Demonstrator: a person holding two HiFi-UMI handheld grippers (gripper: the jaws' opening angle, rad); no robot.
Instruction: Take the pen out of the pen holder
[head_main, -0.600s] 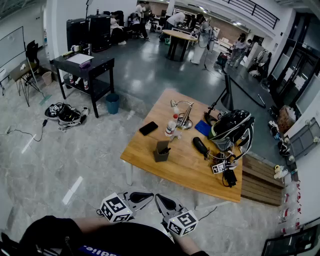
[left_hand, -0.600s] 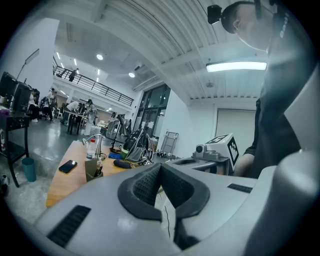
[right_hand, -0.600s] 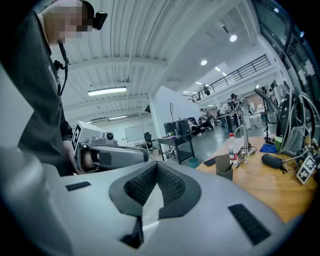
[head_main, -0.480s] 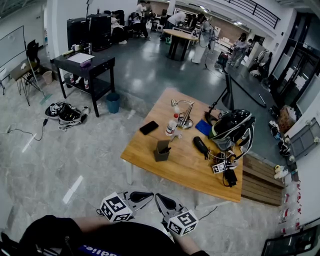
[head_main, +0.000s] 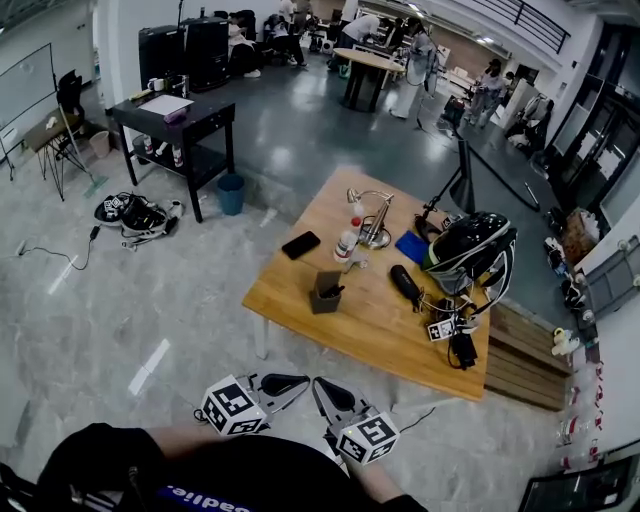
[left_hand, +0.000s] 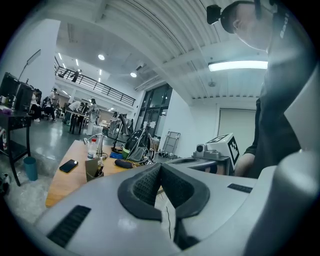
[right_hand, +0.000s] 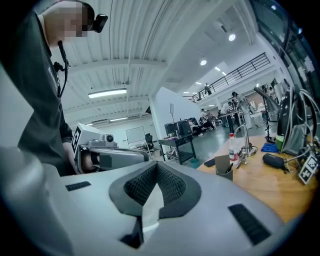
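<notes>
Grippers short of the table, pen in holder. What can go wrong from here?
Both the left gripper and right gripper are shut; one must open before reaching the pen. The pen holder seems loose, so pulling could lift or tip it. The bottle stands close behind and could get knocked.

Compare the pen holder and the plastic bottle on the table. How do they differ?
The pen holder is a dark, squat, open-topped box; the plastic bottle is pale, slim and taller, with a red cap. The pen holder has a dark pen in it; the plastic bottle is capped. The pen holder stands nearer the person, the plastic bottle farther back. Both stand upright on the wooden table.
</notes>
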